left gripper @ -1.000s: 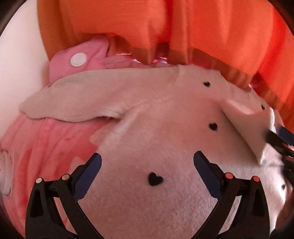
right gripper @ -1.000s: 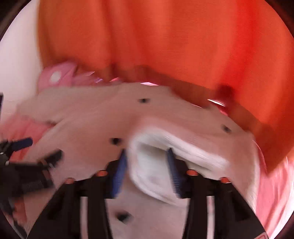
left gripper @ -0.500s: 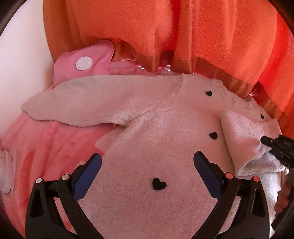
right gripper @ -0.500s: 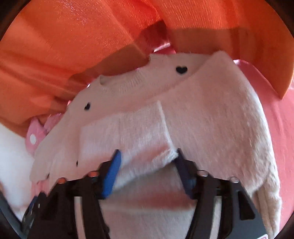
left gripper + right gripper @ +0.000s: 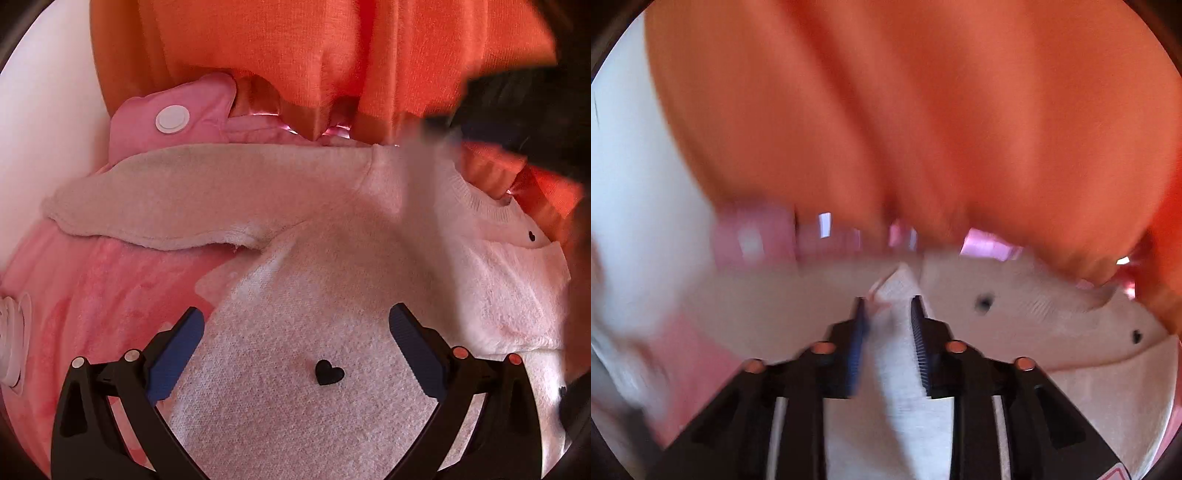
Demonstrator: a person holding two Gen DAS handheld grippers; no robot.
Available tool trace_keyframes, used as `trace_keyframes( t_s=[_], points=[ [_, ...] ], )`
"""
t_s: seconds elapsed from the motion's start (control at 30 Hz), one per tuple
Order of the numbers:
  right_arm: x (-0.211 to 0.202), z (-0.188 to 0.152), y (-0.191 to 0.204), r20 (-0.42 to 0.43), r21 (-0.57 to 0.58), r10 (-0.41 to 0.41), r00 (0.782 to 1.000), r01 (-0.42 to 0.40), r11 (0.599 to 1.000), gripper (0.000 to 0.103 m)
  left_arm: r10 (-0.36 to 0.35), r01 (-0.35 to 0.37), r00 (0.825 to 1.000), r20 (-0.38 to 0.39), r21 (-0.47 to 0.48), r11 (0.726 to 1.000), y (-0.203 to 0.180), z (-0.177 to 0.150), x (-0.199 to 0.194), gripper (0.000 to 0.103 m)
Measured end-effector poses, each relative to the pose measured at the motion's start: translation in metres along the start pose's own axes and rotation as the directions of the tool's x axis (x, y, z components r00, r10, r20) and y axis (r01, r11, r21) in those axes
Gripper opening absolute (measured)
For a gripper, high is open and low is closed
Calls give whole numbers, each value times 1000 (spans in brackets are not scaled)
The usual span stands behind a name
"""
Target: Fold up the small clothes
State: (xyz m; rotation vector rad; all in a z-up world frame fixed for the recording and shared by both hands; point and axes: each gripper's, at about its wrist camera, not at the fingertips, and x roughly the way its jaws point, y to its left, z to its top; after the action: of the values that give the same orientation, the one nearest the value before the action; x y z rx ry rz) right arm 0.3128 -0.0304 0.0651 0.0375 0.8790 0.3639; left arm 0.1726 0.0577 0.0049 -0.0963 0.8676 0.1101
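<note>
The cream sweater (image 5: 332, 280) lies spread over pink fabric (image 5: 92, 295), below an orange curtain (image 5: 295, 55). The left gripper (image 5: 295, 332) hovers over its body, jaws wide apart and empty. The right gripper (image 5: 888, 314), jaws just eased slightly, pinches a sweater fold.

sweaters: 1 (image 5: 332, 295); pink garments: 1 (image 5: 110, 295); orange curtains: 1 (image 5: 332, 55); hand-held grippers: 2 (image 5: 295, 332) (image 5: 888, 306)

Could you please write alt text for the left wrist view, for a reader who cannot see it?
A small cream sweater dotted with black hearts lies spread on pink fabric, one sleeve stretched out to the left. The left gripper hovers over it with jaws open; an orange curtain hangs behind.
</note>
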Motion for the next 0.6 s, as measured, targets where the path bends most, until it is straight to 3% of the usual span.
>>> trace_keyframes(
  t_s=[0.1,0.17,0.2,0.27,0.37,0.5,0.6],
  points=[
    [-29,-22,-21,63,42,-13,998,10,999,29,-8,8,1000,-4,1,1000,-2,0,0,98],
    [-59,-40,-56,109,133,-72,991,58,989,46,-14,14,1000,-5,2,1000,-4,-2,-1,98],
    [-75,-50,-72,124,166,-113,986,92,982,47,-16,16,1000,-4,6,1000,-5,-2,-1,98],
    [-98,-72,-112,110,244,-234,966,202,949,49,-18,18,1000,-3,13,1000,-9,-3,-2,98],
    [-120,-109,-167,56,371,-326,944,283,885,51,-18,18,1000,-3,19,1000,-14,-4,-3,98],
    [-123,-145,-218,-7,498,-347,938,304,812,52,-6,5,1000,2,40,999,-21,-7,-2,98],
    [-105,-153,-230,-33,515,-325,945,295,805,52,1,-1,1000,-2,56,998,-25,-9,1,98]
  ],
)
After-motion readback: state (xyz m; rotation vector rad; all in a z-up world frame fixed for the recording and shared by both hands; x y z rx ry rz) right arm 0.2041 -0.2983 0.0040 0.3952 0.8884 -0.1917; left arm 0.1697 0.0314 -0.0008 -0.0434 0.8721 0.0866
